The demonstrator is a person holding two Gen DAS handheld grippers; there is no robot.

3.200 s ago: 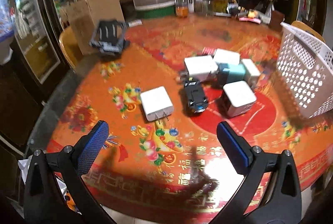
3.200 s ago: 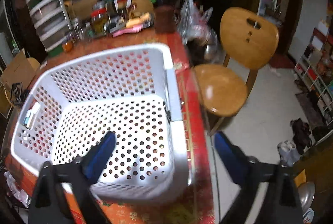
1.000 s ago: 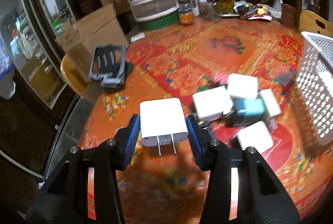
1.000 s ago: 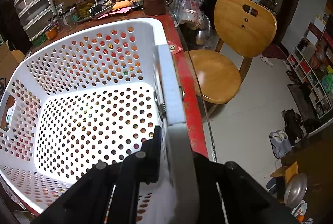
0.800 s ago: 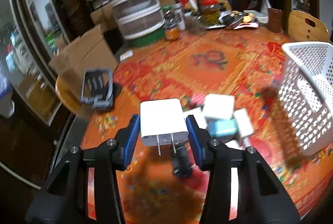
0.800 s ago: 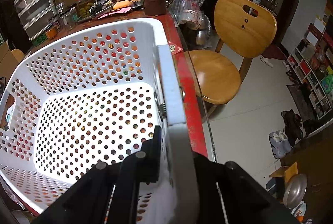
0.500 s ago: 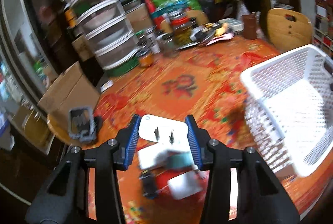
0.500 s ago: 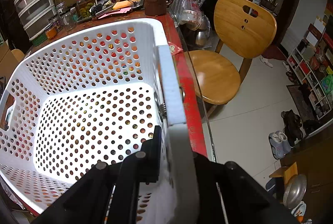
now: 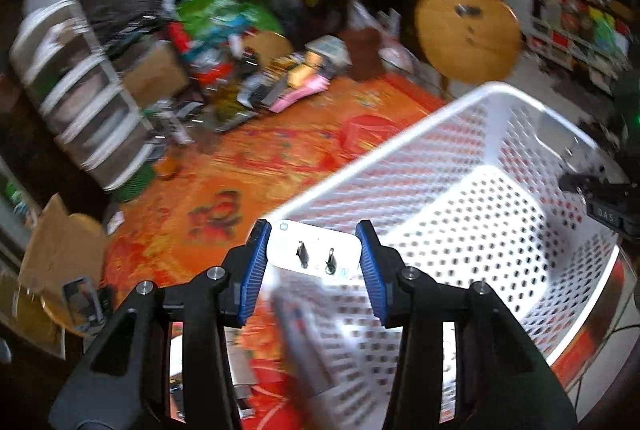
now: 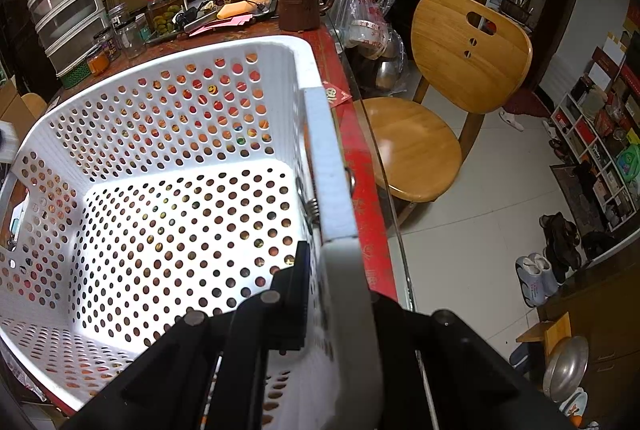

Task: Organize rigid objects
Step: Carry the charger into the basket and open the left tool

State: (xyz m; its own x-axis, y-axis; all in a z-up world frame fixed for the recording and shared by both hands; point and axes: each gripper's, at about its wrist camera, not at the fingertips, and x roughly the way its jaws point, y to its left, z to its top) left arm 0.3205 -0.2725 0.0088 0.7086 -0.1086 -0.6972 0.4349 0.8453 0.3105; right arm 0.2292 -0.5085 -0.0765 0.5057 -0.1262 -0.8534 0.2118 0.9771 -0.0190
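Note:
My left gripper (image 9: pixel 314 262) is shut on a white plug charger (image 9: pixel 314 251), its two prongs facing the camera. It hangs over the near rim of the white perforated basket (image 9: pixel 496 230). The basket (image 10: pixel 168 198) holds nothing in the right wrist view. My right gripper (image 10: pixel 336 294) is shut on the basket's right rim, one blue pad inside the wall and the other finger outside it. That right gripper (image 9: pixel 600 198) also shows at the basket's far edge in the left wrist view. The other chargers lie blurred low on the table (image 9: pixel 240 374).
The table has a red and orange patterned cloth (image 9: pixel 256 166). Jars, a brown mug (image 10: pixel 300 4) and clutter crowd its back edge, with plastic drawers (image 10: pixel 60 10) at the left. A wooden chair (image 10: pixel 448 78) stands right of the table. A black stand (image 9: pixel 82 298) sits far left.
My left gripper has carried the white charger up and to the right, from above the pile of chargers to over the basket's rim. The right gripper has kept its hold on the basket.

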